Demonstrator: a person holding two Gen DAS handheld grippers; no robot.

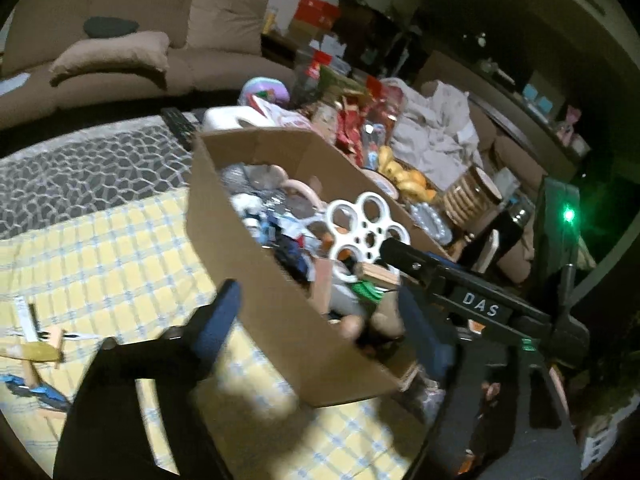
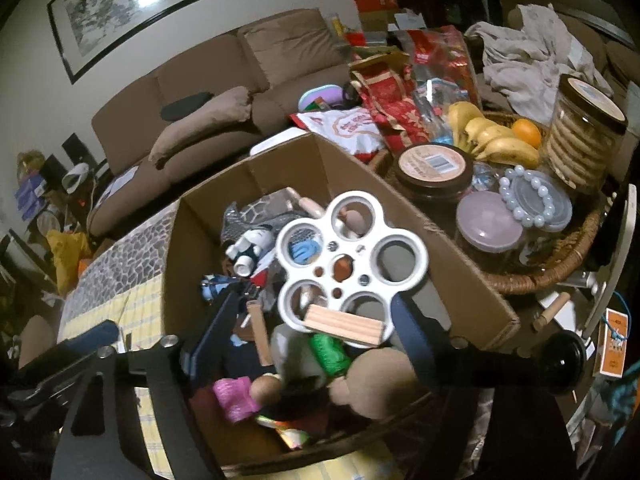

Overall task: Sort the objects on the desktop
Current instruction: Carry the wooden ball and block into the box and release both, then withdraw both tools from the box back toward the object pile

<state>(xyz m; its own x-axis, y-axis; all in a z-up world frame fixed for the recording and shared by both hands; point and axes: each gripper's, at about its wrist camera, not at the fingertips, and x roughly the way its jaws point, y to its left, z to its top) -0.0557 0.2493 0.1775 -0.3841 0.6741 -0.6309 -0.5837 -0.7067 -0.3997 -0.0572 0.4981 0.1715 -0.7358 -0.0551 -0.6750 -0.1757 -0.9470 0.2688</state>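
Note:
A brown cardboard box [image 1: 256, 280] full of small items stands on the yellow checked cloth; it also shows in the right wrist view [image 2: 460, 248]. A white plastic disc with round holes [image 2: 348, 256] lies on top of the heap in the box, on a small wooden block [image 2: 344, 326]; the disc shows in the left wrist view too [image 1: 366, 228]. My right gripper [image 2: 316, 332] is open over the box, its blue fingers either side of the block and disc edge. My left gripper [image 1: 320, 328] is open, straddling the box's near wall.
A wicker basket [image 2: 560, 264] right of the box holds jars, a bead bracelet [image 2: 528, 196], bananas [image 2: 488, 136] and a biscuit jar [image 2: 580, 140]. Red snack bags lie behind. Loose bits lie on the cloth at left [image 1: 40, 344]. A brown sofa [image 1: 120, 52] stands beyond.

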